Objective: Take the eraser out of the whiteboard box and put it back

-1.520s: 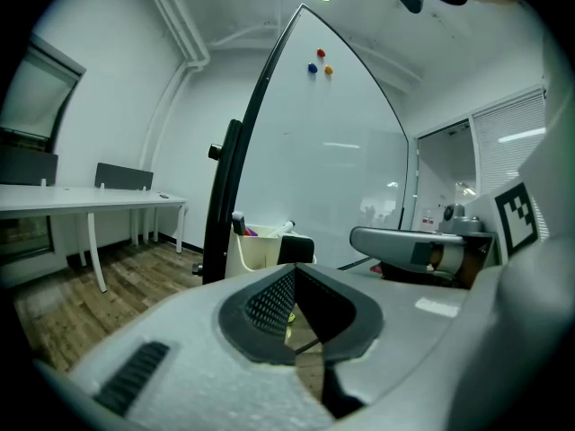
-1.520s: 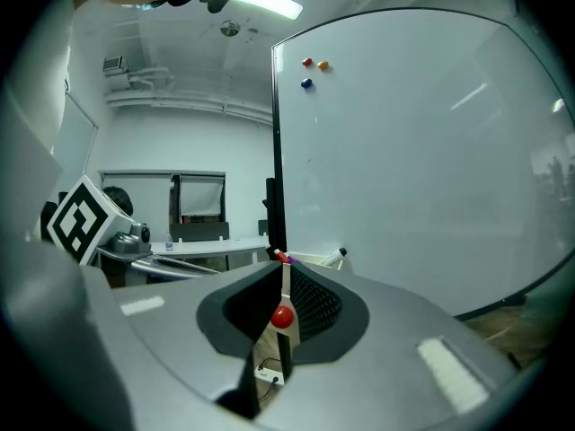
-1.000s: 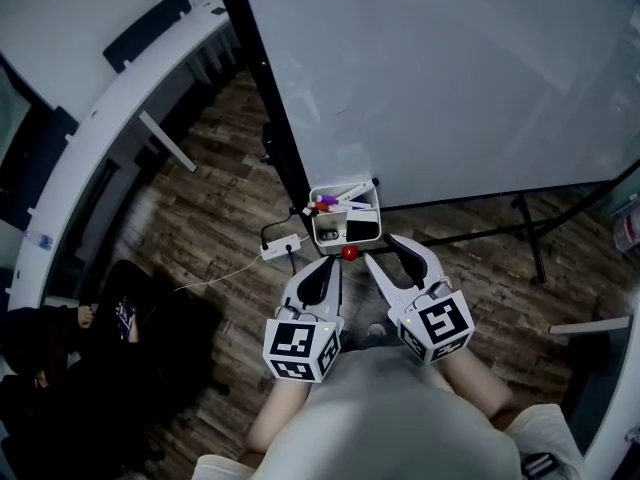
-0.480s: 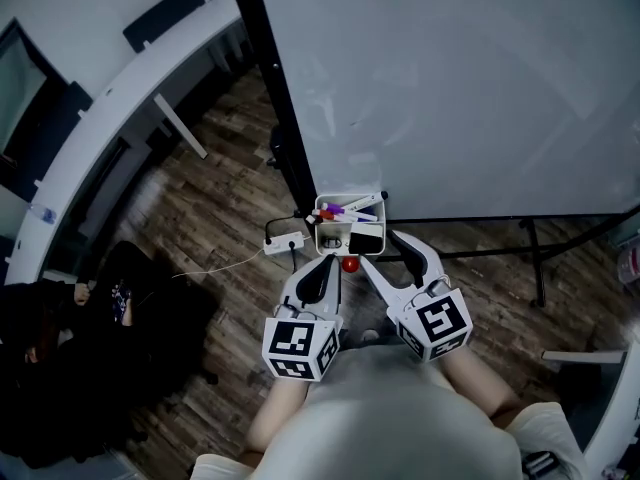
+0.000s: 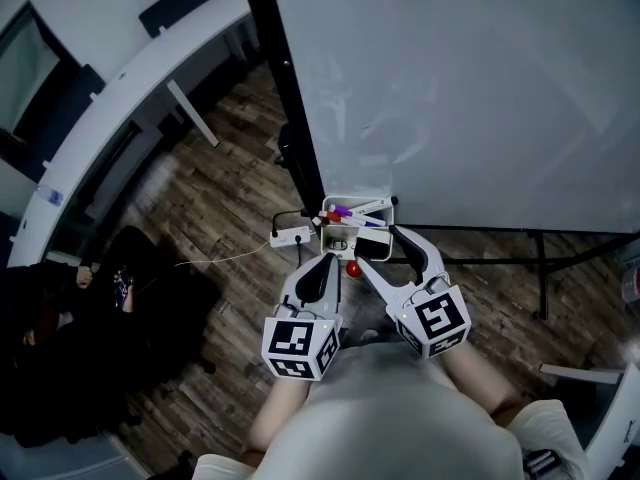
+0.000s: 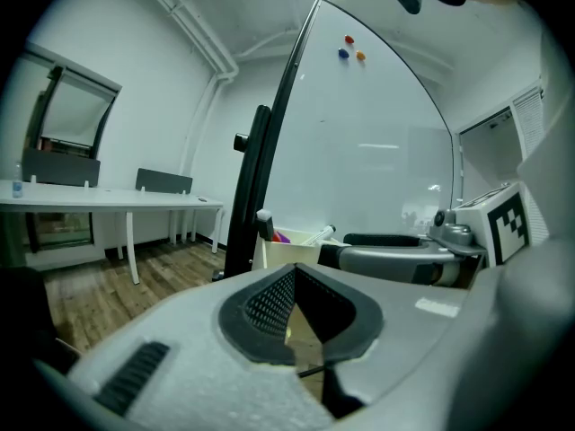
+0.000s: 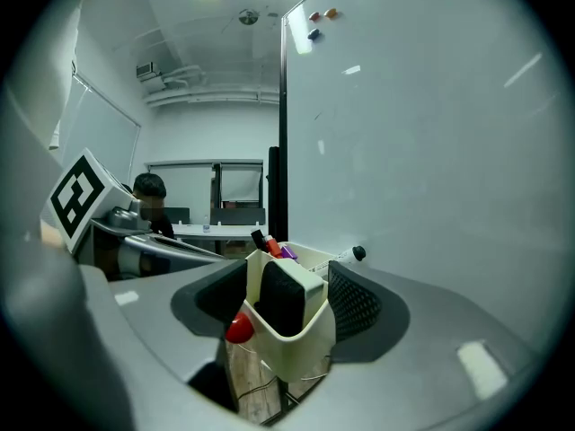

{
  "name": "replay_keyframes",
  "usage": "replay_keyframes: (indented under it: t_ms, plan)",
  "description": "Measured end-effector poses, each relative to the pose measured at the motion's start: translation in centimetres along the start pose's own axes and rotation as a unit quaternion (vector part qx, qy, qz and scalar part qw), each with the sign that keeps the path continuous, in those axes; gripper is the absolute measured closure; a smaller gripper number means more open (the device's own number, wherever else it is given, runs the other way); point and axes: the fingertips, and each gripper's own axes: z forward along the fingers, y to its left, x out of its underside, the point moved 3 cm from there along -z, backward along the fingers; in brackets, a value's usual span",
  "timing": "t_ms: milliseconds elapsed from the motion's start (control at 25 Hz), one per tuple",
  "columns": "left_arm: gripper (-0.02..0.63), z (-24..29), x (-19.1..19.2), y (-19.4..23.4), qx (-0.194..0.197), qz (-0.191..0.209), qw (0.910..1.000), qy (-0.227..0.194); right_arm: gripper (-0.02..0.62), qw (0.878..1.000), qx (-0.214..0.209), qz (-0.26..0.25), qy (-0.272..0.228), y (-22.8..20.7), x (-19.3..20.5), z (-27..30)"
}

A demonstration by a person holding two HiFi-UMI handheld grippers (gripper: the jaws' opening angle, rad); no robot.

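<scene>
Head view: a person is holding two grippers low in front of a whiteboard (image 5: 480,88) on a wooden floor (image 5: 230,188). The white box (image 5: 341,240) is hanging at the board's lower left corner, with markers (image 5: 347,211) in its far part and the eraser (image 5: 372,241) standing in its near part. The right gripper (image 5: 379,252) is reaching up to the box, its jaws having just been opening. The left gripper (image 5: 327,262) is pointing at the box from just beside it.

Left gripper view: its jaws are resting pressed together, with nothing between them.

Right gripper view: the jaws are standing spread wide on either side of the box's near end, with the eraser upright inside it. A red magnet (image 7: 237,330) is sticking to the box's outer wall.
</scene>
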Motion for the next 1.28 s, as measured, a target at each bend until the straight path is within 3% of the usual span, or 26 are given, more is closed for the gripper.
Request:
replay_keyframes:
  t_ms: [320, 520, 1280]
  plan:
    - [0.606, 0.14, 0.12, 0.39, -0.02, -0.007, 0.9998, -0.003, 0.314, 1.0, -0.012, -0.019, -0.008, -0.17, -0.21, 0.72]
    - [0.606, 0.13, 0.2, 0.61, -0.028, -0.009, 0.9995, -0.003, 0.365, 0.999, -0.005, -0.037, -0.015, -0.35, -0.41, 0.88]
    - [0.606, -0.28, 0.37, 0.18, -0.028, -0.013, 0.9995, -0.007, 0.396, 0.999, 0.015, -0.031, -0.007, -0.56, -0.28, 0.61]
